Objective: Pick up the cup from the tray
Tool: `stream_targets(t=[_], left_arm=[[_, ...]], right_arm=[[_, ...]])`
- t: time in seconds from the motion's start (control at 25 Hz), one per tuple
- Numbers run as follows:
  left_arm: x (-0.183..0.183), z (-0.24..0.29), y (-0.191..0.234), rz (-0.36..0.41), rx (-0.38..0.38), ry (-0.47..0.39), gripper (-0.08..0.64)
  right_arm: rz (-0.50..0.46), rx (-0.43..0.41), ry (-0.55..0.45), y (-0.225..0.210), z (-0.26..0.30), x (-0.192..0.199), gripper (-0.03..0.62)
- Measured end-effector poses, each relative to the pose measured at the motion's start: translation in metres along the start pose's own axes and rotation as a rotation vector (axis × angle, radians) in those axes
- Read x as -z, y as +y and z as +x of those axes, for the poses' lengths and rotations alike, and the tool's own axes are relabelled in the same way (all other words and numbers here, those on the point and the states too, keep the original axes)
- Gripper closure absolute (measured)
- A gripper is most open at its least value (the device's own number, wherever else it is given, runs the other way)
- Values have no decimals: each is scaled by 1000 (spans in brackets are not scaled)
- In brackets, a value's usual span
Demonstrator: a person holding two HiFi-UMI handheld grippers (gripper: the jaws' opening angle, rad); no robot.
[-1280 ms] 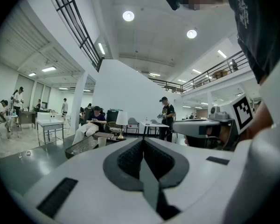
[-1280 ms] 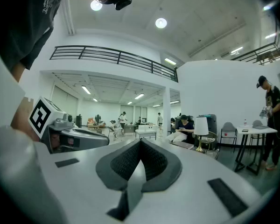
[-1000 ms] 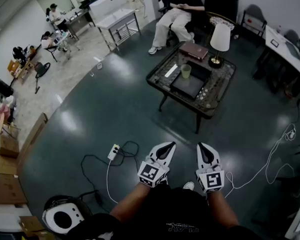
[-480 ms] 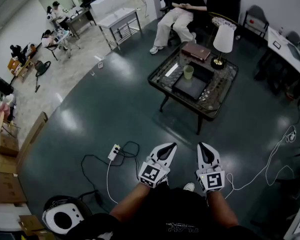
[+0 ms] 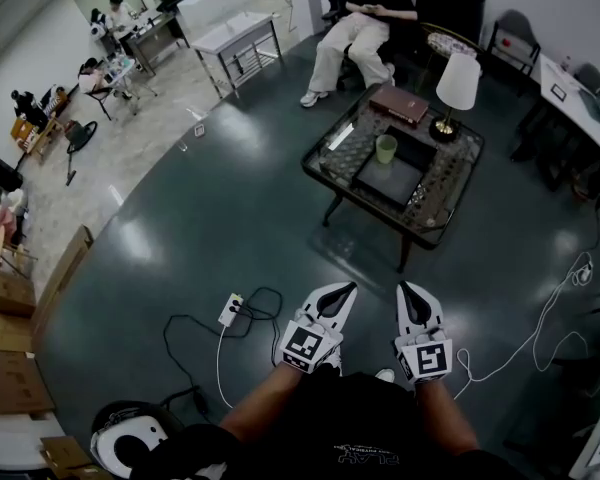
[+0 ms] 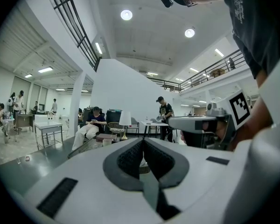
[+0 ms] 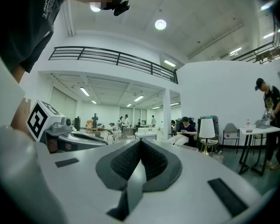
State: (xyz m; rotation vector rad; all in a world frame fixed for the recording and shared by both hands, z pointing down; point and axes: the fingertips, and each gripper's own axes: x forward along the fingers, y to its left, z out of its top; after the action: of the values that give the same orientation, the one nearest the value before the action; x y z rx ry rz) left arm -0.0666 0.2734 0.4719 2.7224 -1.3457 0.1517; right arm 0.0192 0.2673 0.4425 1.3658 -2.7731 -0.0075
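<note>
Coffee table (image 5: pixel 352 151) bearing the cup (image 5: pixel 385 148) has drifted slightly rightward.

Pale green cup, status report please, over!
Left gripper, right gripper both shut, empty. Pale green cup upright at dark tray's far corner, far off. Grey floor between.

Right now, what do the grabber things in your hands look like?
The left gripper and right gripper are white, with pointed tongs lined in dark ribbed pads. Each carries a cube with black-and-white square markers. The person wears a black printed shirt.
</note>
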Motion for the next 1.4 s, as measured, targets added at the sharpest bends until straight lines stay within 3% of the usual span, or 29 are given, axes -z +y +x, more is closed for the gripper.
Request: stream_targets(t=[0.72,0.84,1.16,1.4], left_arm=[[-13,-1,70,22,70,-22,549],[-14,2,72,21,74,-21,549],[-4,33,79,-11,55,8,549],[-19,65,88,-7,43,-11,549]], right_arm=[[-4,57,37,19,66,-11,594],[5,33,19,22,71,-6,594],[-13,-10,16,1,94,-16,594],[-15,-14,30,-31,112,-16,594]])
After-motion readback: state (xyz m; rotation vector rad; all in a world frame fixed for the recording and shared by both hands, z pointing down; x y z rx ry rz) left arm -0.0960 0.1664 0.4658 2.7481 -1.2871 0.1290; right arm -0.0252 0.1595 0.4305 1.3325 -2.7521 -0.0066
